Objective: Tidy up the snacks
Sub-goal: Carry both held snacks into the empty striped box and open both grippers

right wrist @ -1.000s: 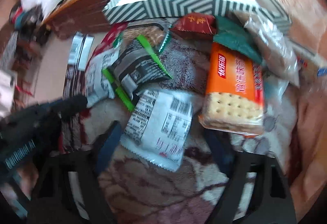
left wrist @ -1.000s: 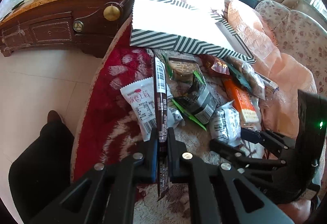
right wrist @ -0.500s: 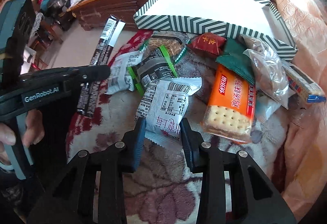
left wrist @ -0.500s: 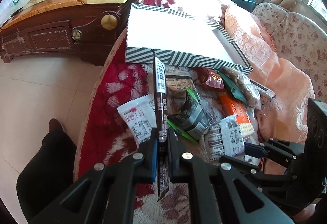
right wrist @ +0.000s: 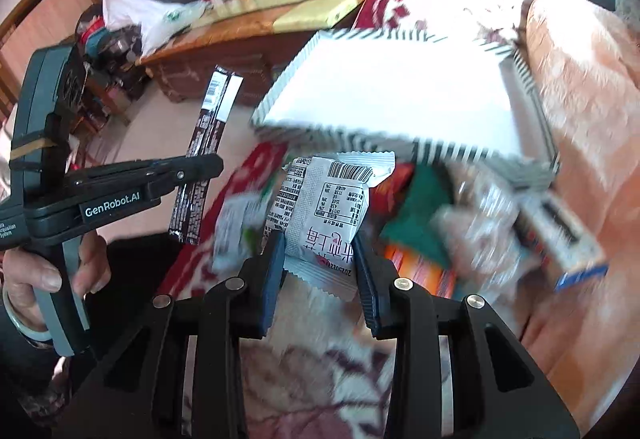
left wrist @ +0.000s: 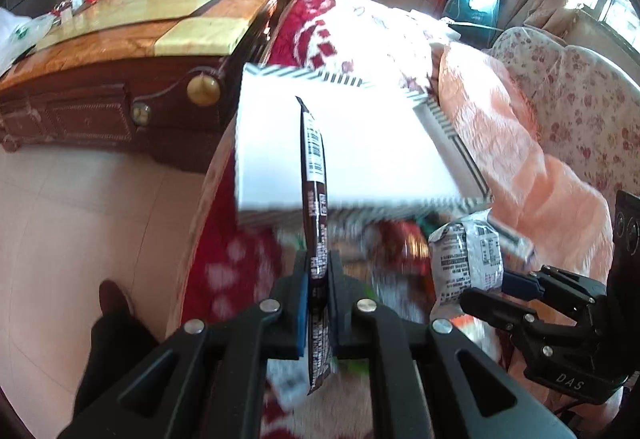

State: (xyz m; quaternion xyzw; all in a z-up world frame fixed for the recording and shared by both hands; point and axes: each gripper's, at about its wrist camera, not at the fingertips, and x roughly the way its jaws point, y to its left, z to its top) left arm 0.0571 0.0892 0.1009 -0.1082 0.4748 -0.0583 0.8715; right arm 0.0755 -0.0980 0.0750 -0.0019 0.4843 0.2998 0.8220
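Snacks held, left claw (left wrist: 318, 289) clamped on brown stick pack (left wrist: 316, 199), right claw (right wrist: 320, 263) gripping white packet (right wrist: 324, 207)

Right gripper (right wrist: 320, 259) fingers clamp white snack packet (right wrist: 324, 207); left gripper (right wrist: 200, 167) grips brown stick pack (right wrist: 206, 143); striped box (right wrist: 400, 99) beyond.

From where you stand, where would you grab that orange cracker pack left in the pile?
By its long edges, coming down from above. The orange cracker pack looks flat and oblong, though blurred and partly under the green packet, so its exposed near end seems best. Both grippers are busy holding other snacks.
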